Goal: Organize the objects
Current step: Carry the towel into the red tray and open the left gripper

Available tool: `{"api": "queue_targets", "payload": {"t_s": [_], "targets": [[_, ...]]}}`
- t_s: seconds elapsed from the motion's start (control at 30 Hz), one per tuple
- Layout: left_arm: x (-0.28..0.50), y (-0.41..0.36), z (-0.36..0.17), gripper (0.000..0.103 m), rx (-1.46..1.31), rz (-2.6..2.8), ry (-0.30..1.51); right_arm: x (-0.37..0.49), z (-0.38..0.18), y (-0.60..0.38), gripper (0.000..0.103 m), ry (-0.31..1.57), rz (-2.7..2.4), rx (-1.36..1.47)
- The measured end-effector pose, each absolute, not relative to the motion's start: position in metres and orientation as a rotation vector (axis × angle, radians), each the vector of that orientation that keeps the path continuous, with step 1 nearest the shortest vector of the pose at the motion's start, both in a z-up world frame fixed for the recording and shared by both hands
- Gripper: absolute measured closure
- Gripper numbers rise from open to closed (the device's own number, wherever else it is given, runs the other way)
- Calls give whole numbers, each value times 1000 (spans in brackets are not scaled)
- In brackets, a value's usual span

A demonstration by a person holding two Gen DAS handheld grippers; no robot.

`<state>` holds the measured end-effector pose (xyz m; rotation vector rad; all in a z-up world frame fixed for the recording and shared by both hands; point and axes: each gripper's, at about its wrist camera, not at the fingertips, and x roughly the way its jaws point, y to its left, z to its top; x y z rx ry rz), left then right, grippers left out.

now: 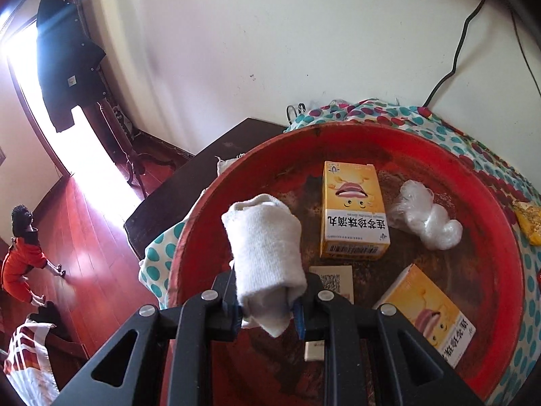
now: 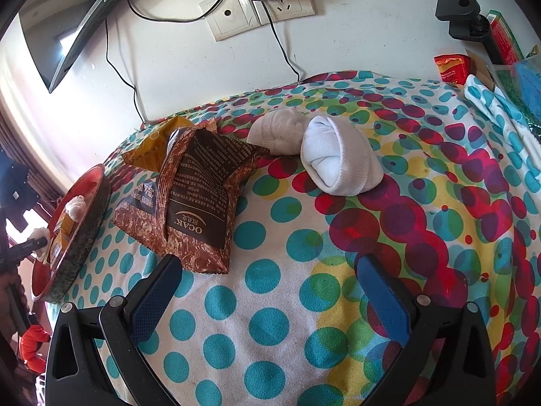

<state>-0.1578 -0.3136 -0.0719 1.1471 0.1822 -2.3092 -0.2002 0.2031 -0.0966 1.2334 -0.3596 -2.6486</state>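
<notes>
My left gripper (image 1: pixel 267 308) is shut on a rolled white sock (image 1: pixel 267 247) and holds it over the left side of a round red tray (image 1: pixel 490 203). In the tray lie two yellow boxes (image 1: pixel 353 209) (image 1: pixel 429 314), a crumpled clear plastic bag (image 1: pixel 424 215) and small paper cards (image 1: pixel 333 280). My right gripper (image 2: pixel 270 297) stands open above the dotted tablecloth (image 2: pixel 270 338), with nothing between its fingers. Ahead of it lie a white sock roll (image 2: pixel 341 159), a beige sock roll (image 2: pixel 277 130) and a brown snack bag (image 2: pixel 199 199). The red tray (image 2: pixel 81 233) shows at the far left of the right wrist view.
A yellow packet (image 2: pixel 155 150) lies under the brown bag. Wall sockets (image 2: pixel 260 8) and cables hang behind the table. Boxes and a black clamp (image 2: pixel 463 13) stand at the back right. A dark cabinet (image 1: pixel 203 176) adjoins the tray. A person in orange (image 1: pixel 20 267) crouches on the wooden floor.
</notes>
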Motion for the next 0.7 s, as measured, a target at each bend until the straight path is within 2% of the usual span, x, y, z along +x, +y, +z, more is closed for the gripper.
{"api": "queue_targets", "payload": {"t_s": [0.53, 0.63, 0.7], "targets": [[-169, -330, -83, 80, 1185, -2279, 220, -200, -97, 203, 0, -353, -2651, 1237], [-165, -333, -85, 72, 1206, -2275, 231, -200, -97, 203, 0, -358, -2650, 1235], [-159, -334, -83, 60, 1201, -2277, 257, -200, -97, 203, 0, -361, -2649, 1234]]}}
